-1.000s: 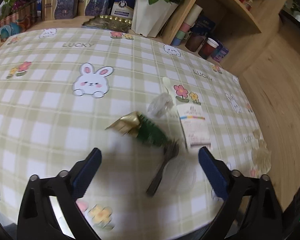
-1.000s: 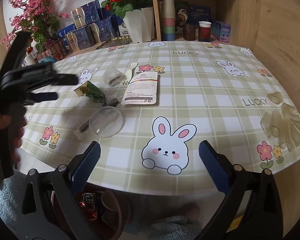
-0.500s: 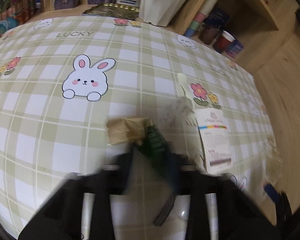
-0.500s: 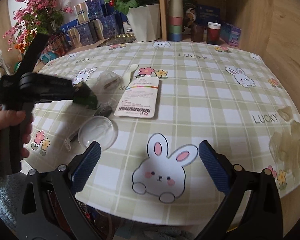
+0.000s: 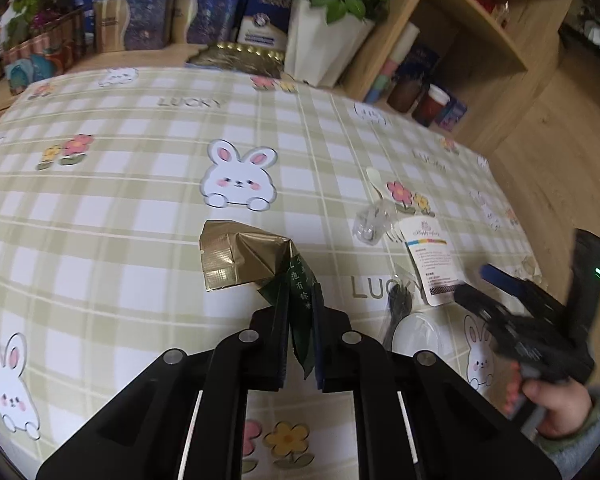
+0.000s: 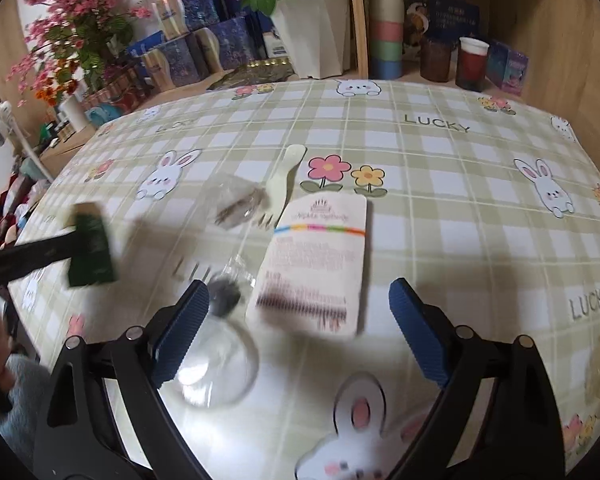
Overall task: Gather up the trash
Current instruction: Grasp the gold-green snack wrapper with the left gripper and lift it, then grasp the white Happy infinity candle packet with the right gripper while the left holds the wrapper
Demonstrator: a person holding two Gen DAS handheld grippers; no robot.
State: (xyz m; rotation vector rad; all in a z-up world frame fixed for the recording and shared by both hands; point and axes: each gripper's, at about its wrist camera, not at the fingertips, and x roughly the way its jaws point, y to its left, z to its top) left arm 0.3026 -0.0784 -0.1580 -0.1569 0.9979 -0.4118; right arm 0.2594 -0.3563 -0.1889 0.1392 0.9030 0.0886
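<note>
Pinching the crumpled green-and-gold foil wrapper point(image 5: 268, 268) by its green tail, the left gripper point(image 5: 300, 344) is clenched on it above the checked bunny tablecloth point(image 5: 140, 216). Lifting it slowly should avoid tearing. The right gripper point(image 6: 296, 336), jaws wide though just narrowing, hovers over the white printed packet point(image 6: 316, 264).

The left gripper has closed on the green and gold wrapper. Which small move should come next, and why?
Probably lift the left gripper a little, to carry the green and gold wrapper clear of the tablecloth. Its jaws are shut on the green end, while the gold end seems to rest on the cloth. The right gripper stands open above the white packet.
</note>
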